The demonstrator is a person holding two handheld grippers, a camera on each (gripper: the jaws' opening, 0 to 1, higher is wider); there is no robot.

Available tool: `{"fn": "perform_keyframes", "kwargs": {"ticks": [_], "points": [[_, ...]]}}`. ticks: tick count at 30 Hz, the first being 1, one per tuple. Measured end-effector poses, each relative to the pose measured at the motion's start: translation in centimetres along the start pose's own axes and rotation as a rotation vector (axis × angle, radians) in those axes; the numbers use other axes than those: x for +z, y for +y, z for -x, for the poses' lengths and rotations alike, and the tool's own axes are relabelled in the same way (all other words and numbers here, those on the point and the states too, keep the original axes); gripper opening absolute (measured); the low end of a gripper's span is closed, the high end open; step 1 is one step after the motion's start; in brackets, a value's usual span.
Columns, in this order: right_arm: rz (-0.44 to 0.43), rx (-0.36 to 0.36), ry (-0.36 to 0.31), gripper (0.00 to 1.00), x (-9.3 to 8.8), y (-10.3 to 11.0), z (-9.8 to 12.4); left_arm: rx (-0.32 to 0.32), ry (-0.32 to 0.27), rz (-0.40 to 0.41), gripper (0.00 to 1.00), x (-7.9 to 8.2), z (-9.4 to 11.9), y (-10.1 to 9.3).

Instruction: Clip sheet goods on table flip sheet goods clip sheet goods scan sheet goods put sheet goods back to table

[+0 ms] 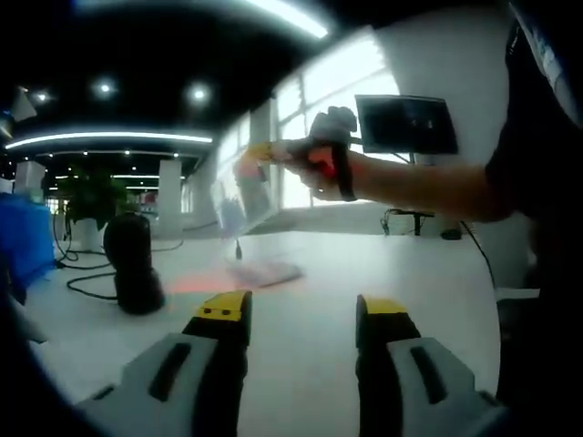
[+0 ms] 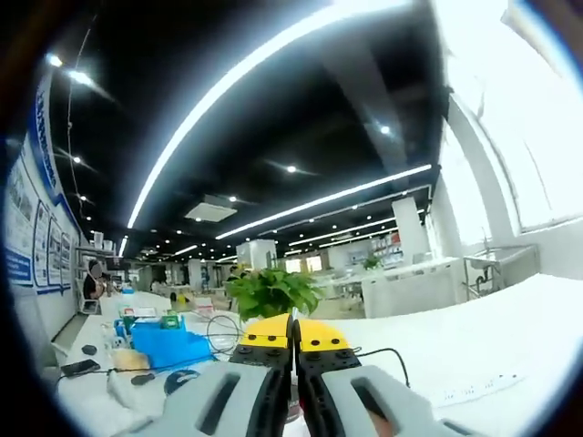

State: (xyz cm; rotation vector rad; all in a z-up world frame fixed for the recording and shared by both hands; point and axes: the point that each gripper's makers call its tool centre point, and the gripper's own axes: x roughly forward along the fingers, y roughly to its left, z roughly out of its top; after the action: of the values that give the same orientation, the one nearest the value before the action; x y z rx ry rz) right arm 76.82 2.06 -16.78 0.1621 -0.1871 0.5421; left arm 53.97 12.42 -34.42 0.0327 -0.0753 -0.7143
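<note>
A: Your left gripper (image 1: pixel 301 319) hangs over the white table (image 1: pixel 364 273), jaws parted, nothing between them.

B: And the right gripper (image 2: pixel 293 344)?

A: Its yellow tips are pressed together. In the left gripper view it is raised in your hand (image 1: pixel 332 164), with the clear sheet goods (image 1: pixel 239 196) hanging from it above the table, near the black scanner (image 1: pixel 130 264).

B: Any containers?

A: A blue bin (image 2: pixel 168 346); its contents can't be made out.

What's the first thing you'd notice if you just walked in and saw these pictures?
In the left gripper view, a hand holds the right gripper up above the white table, with a clear sheet hanging from it. Below, the left gripper waits with its yellow-tipped jaws apart. A black scanner stands at the left.
</note>
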Motion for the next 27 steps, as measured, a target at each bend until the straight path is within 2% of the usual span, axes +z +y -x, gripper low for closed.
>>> {"fn": "perform_keyframes", "kwargs": {"ticks": [6, 9, 27], "points": [[0.01, 0.01, 0.001, 0.0, 0.8, -0.8, 0.5, -0.004, 0.004, -0.004, 0.38, -0.1, -0.1, -0.1], [-0.014, 0.019, -0.003, 0.0, 1.1, -1.0, 0.7, 0.0, 0.007, -0.004, 0.38, -0.1, -0.1, 0.0], [0.006, 0.12, 0.02, 0.0, 3.0, 0.1, 2.0, 0.002, 0.016, -0.008, 0.38, -0.4, -0.3, 0.1]]}}
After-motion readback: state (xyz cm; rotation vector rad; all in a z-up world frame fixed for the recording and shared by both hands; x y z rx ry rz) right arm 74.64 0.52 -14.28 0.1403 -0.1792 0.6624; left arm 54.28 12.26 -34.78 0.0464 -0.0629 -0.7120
